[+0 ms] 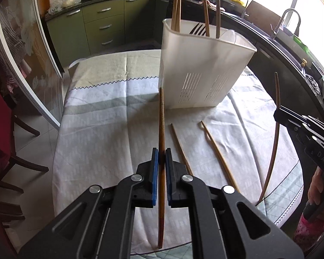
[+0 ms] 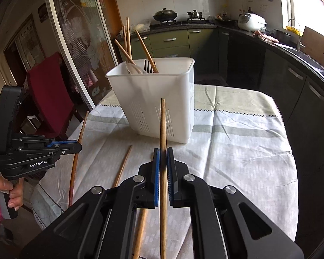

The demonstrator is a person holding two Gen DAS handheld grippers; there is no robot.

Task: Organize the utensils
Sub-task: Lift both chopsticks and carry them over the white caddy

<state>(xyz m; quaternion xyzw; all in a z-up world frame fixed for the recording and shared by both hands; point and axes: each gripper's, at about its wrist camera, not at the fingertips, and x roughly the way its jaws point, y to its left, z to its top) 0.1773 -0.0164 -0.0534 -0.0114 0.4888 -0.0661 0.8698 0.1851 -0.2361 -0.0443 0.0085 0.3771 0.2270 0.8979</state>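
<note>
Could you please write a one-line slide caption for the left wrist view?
Left tongs clamp a dark chopstick above the cloth-covered table, facing the white utensil holder.

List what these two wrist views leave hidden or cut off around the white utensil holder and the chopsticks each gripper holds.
- White utensil holder: both views; its walls hide the lower parts of the fork and chopsticks inside.
- Dark chopstick in the left gripper: left wrist view; gripper body hides part of its rear length.
- Light chopstick in the right gripper: right wrist view; bottom edge cuts off its rear end.

Left tool and right tool both clamped, seemingly angled downward.
</note>
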